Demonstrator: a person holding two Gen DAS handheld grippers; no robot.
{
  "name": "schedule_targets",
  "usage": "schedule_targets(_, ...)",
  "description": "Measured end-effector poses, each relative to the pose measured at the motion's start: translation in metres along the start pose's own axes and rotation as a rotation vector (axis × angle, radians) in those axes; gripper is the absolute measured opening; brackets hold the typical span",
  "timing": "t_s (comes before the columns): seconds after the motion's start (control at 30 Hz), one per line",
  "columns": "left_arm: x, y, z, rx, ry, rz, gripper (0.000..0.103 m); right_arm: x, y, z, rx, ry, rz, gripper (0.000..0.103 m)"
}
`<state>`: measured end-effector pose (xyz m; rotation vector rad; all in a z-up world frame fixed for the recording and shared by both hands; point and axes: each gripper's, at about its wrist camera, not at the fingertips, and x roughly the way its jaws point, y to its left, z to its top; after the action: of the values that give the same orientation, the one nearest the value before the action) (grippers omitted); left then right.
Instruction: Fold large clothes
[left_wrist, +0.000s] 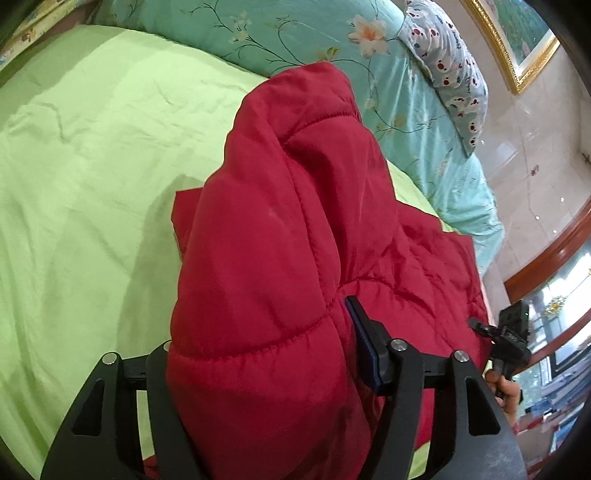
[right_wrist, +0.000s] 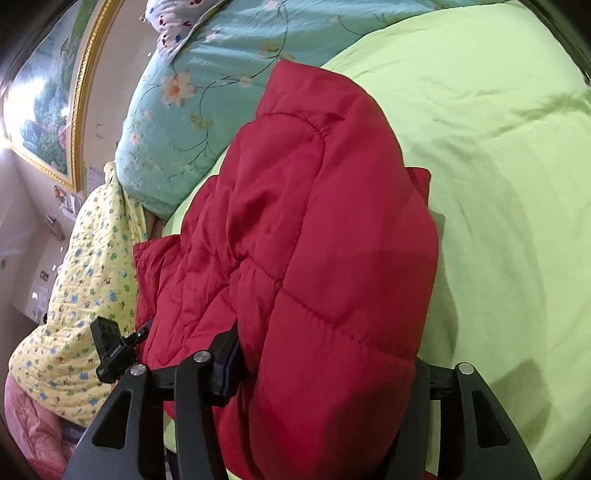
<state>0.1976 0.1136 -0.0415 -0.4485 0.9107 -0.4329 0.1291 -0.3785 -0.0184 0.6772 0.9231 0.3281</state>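
A home bedroom — a bed (left_wrist: 74, 155) with floral quilt (left_wrist: 280, 33), pillow (left_wrist: 447, 62) and framed painting (left_wrist: 517, 40).

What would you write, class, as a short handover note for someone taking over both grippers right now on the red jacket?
Left gripper: shut on a thick bunch of the red jacket.
Right gripper: likewise shut on a bunch of the jacket; whether that grip is firm I cannot tell.
Jacket: on the green sheet, one part lifted and draped over the rest, near the floral quilt.
Done: a fold is under way.
Left: lay the lifted part flat, release, square the edges, probably fold again.
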Motion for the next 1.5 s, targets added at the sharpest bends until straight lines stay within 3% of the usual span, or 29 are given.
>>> schedule_targets(0.1,0.003,0.000,-0.003,0.015,-0.018,0.043,0.071,-0.002,-0.002,-0.006,0.008,-0.020,-0.015,0.063)
schedule_targets(0.23,0.007,0.001,-0.006,-0.014,-0.052,0.108,0.090,-0.001,-0.008,-0.012,0.003,-0.049,-0.037,0.078)
schedule_targets(0.37,0.007,0.003,-0.013,-0.073,-0.090,0.112,0.090,-0.004,-0.007,-0.014,0.001,-0.068,-0.060,0.082)
schedule_targets(0.53,-0.009,-0.021,-0.016,0.016,-0.129,0.249,0.090,-0.019,-0.010,-0.021,0.046,-0.137,-0.121,0.095)
schedule_targets(0.7,-0.031,-0.031,-0.024,0.042,-0.163,0.309,0.089,-0.027,-0.012,-0.026,0.068,-0.178,-0.149,0.096)
schedule_targets(0.9,-0.053,-0.036,-0.033,0.036,-0.199,0.314,0.089,-0.039,0.004,-0.035,0.012,-0.266,-0.241,0.096)
schedule_targets(1.13,-0.060,-0.064,-0.047,0.109,-0.203,0.306,0.089,-0.058,0.018,-0.049,-0.044,-0.383,-0.318,0.095)
schedule_targets(1.3,-0.061,-0.082,-0.055,0.153,-0.204,0.281,0.090,-0.062,0.035,-0.056,-0.109,-0.409,-0.340,0.095)
schedule_targets(1.5,-0.049,-0.103,-0.065,0.206,-0.166,0.261,0.089,-0.063,0.073,-0.071,-0.265,-0.444,-0.430,0.095)
